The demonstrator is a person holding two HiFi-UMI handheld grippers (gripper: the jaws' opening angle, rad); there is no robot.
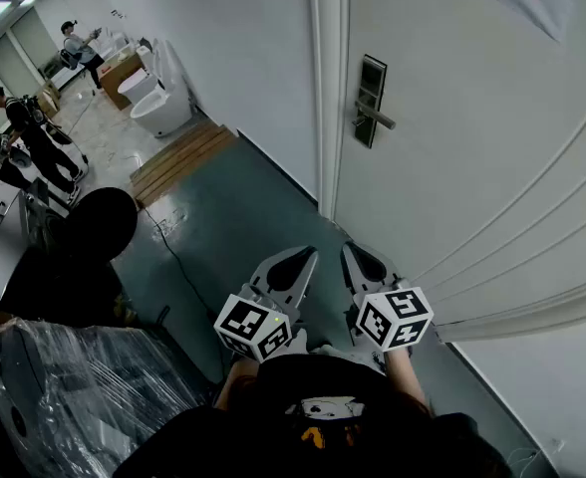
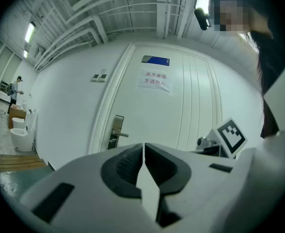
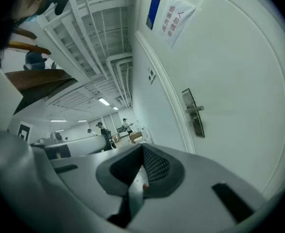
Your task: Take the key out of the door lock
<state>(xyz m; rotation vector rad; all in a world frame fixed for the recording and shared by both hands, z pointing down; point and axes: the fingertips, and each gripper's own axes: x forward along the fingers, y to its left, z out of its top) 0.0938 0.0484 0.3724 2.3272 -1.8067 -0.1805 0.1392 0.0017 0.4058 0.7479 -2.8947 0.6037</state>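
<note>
Two closed grippers (image 1: 299,263) (image 1: 359,259) facing door lock (image 1: 371,100)

Your left gripper (image 1: 303,257) and right gripper (image 1: 357,253) sit side by side just ahead of your chest, both aimed at the door (image 1: 452,167) and well short of it. All 4 jaws are pressed together, gripping nothing.
</note>
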